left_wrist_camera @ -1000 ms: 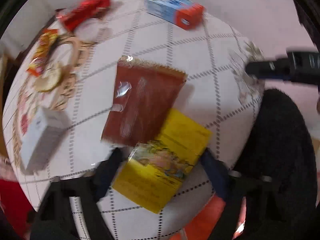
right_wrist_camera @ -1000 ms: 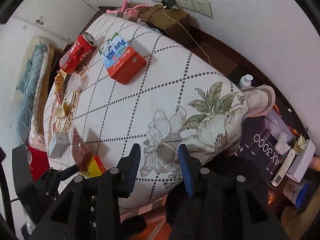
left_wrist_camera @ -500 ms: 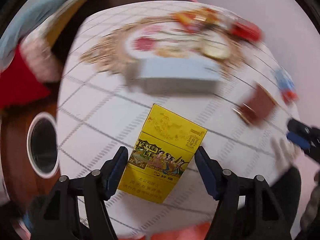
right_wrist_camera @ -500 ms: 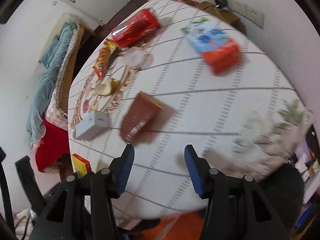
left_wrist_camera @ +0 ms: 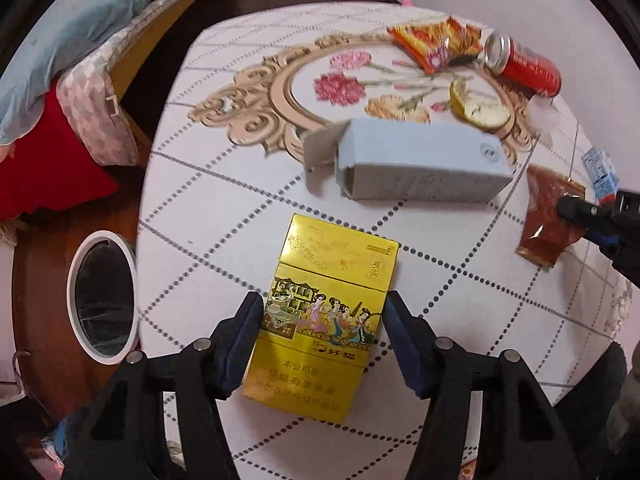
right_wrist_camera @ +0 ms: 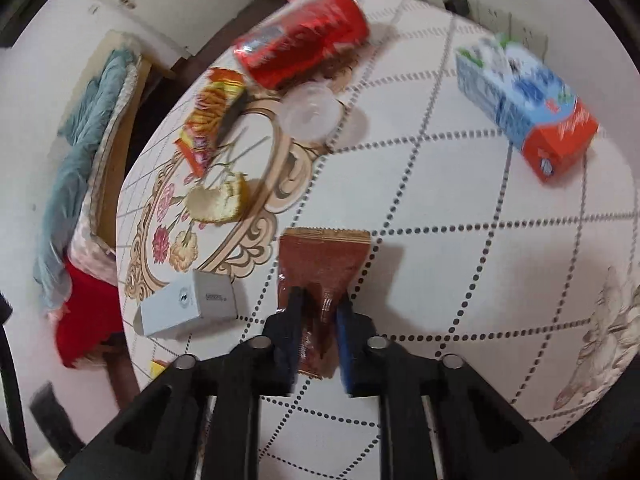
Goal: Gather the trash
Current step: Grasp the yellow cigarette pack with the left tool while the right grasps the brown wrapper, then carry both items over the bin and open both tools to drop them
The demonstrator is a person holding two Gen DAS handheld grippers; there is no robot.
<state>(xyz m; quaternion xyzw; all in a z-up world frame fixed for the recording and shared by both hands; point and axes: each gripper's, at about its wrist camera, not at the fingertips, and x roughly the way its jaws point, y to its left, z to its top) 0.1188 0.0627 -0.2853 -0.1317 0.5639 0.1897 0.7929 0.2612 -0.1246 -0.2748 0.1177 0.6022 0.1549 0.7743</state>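
My left gripper is shut on a yellow cigarette pack and holds it above the round table. My right gripper is low over a brown sachet lying on the table, its jaws close on either side of it; it also shows in the left wrist view. A white bin with a black liner stands on the floor left of the table. A grey carton, a red can, a snack wrapper, fruit peel, a clear lid and a milk carton lie on the table.
A bed with blue bedding and a red cushion is at the left. The right gripper's body reaches in from the right edge of the left wrist view.
The left gripper has swung left with the yellow pack, bringing the bin into view. The right gripper has moved in over the table and come down around the brown sachet, its jaws narrower.
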